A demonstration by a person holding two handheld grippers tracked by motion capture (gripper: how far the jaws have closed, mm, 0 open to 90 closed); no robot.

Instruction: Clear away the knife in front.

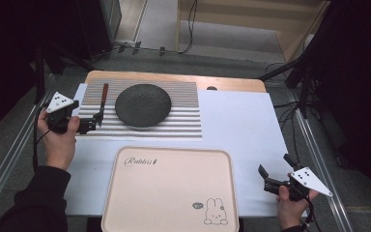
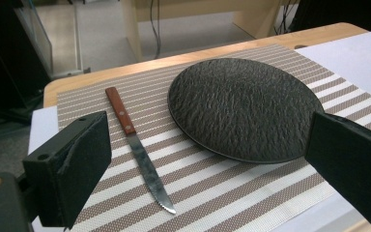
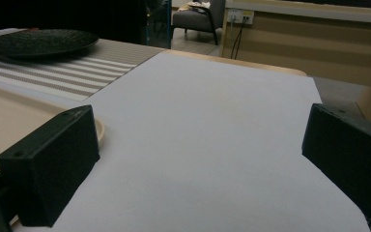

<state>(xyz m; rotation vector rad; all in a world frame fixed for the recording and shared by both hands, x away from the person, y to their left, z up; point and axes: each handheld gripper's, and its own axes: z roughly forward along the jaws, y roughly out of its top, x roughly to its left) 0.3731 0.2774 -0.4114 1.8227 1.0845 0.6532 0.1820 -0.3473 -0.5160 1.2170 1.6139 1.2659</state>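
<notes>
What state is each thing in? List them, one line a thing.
Left gripper: open, at the knife, holding nothing.
Right gripper: open, empty, over the white sheet.
Knife: flat on the striped placemat, left of the plate, apart from it.
Black plate: flat on the placemat, empty.
Striped placemat: spread flat.
Beige rabbit tray: flat on the table, empty.
White sheet: spread flat.

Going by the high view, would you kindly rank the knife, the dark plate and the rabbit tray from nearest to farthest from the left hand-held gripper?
From the left hand-held gripper:
1. Knife, right at its jaws on the striped mat's left side.
2. Dark plate, to its right, mid-mat.
3. Rabbit tray, toward the person, at the table's front edge.
</notes>
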